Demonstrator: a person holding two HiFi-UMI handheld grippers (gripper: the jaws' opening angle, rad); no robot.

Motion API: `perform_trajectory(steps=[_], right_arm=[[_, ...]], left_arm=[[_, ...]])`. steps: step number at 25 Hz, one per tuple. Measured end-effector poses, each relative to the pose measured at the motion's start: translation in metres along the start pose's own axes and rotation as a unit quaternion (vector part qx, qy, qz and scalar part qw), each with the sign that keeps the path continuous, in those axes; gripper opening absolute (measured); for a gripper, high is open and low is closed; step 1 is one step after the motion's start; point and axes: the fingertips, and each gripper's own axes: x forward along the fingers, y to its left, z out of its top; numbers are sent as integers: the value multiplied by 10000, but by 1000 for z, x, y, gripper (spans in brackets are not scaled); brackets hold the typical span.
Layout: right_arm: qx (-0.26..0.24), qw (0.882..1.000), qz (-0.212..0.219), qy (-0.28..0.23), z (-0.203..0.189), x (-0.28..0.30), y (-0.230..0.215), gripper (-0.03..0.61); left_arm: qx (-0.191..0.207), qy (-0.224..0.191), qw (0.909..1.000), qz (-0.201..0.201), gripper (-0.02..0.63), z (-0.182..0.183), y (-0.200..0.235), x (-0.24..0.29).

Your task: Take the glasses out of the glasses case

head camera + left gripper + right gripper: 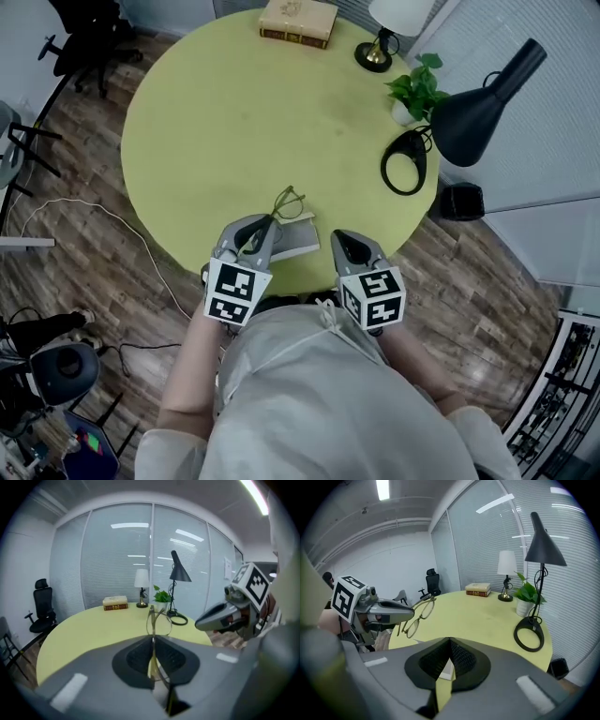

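Thin-rimmed glasses hang in the air above the near edge of the round yellow table, with my left gripper shut on one temple. In the left gripper view the glasses stick up from between the closed pads of the left gripper. The grey glasses case lies on the table just below them. My right gripper hovers beside the case's right end. Its jaws are shut with nothing seen between them. From there the glasses show at the tip of the left gripper.
At the table's far side lie a book and a small table lamp. A potted plant and a black desk lamp with a ring base stand at the right. An office chair is on the floor at far left.
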Motion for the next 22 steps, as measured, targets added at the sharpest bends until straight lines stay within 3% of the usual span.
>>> perform_trajectory(steps=[5,11,17,22], right_arm=[[-265,9977,349,-508,32,-7,17,-2],[-269,9931,555,-997,61,-21,16,-1],[-361,9874,535,-1446,92,-43,8,-2],[-564,9856,440,-1531,102,-55,4,-2]], left_arm=[[-451,-822,9916,891,16,33,21,-31],[-1185,-1421,9664,1785,15,58,39,-67],[-1454,-1852,9441,2305,15,79,37,-95],[-1453,-1971,9386,2431,15,91,28,-100]])
